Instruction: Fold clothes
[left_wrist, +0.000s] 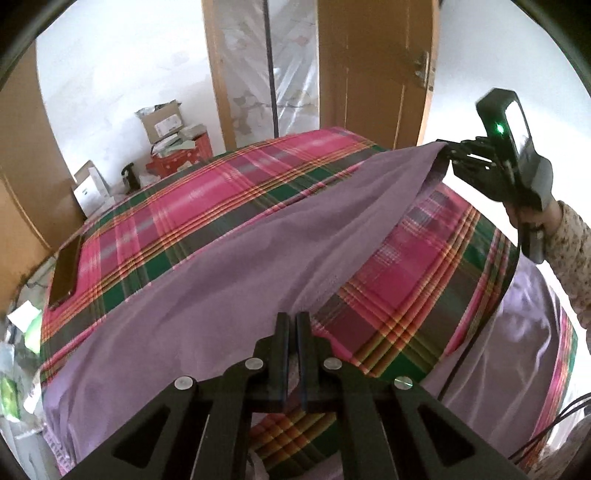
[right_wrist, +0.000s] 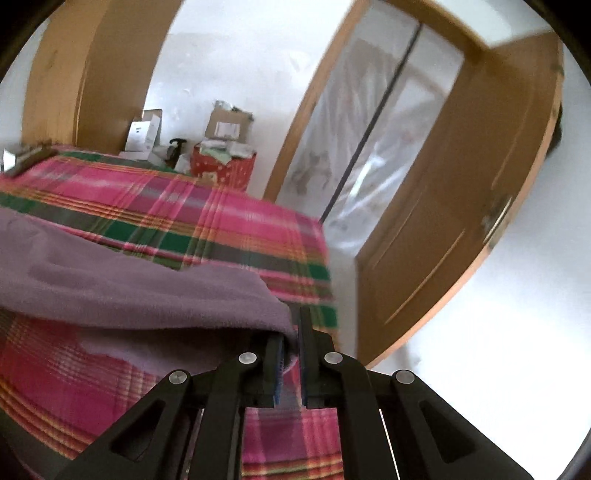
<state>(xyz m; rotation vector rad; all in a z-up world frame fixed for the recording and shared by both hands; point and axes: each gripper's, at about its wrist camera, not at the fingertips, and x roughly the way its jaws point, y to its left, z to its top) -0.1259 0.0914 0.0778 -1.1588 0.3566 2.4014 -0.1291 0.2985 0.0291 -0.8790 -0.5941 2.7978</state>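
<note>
Stretching purple cloth (left_wrist: 229, 266) between both tongs

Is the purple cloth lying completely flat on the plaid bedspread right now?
No, the right gripper holds one corner of the purple cloth raised above the plaid bedspread.

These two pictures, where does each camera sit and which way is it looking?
Left wrist: rides on the left gripper, looking along its fingers, shut on the purple cloth, across the plaid bed; the right gripper and a sleeve show.
Right wrist: on the right gripper, fingers shut on the same cloth, facing the door.
Shared: cloth, bed, door, boxes.
</note>
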